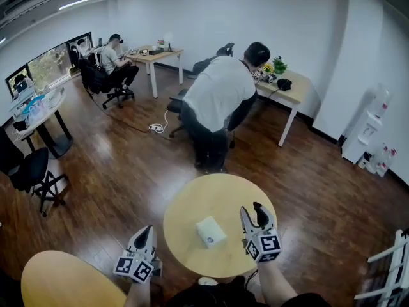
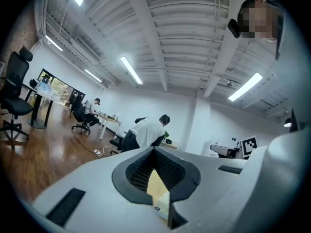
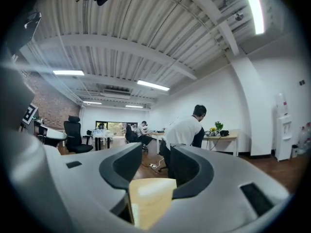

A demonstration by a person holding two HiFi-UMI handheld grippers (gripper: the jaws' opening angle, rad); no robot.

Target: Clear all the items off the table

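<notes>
The black-and-white square markers on each gripper's cube are the only print we can make out close in. The small white box (image 1: pixel 210 231) carries a dark mark too small for us to read.

The left gripper (image 2: pixel 155 149) has its dark pads drawn together at the tips, clenched on nothing. In the wedge beneath them we see a strip of the round wooden table (image 1: pixel 192 200) and a corner of the box. The right gripper (image 3: pixel 155 152) has its jaws partway apart and released, with only the tabletop showing in the gap.

In the head view the right gripper hangs over the table's rim at about 4 o'clock, apart from the box. The left gripper is off the table at about 8 o'clock, between it and a second round table (image 1: pixel 64 280).

The box lies flat near the table's centre, touched by neither gripper; what it holds does not show.

Beyond the table at 12 o'clock a person in a white shirt (image 1: pixel 220 98) bends over beside a desk (image 1: pixel 293 93). At 10 o'clock a seated person (image 1: pixel 115 59) works at another desk (image 1: pixel 160 56).
</notes>
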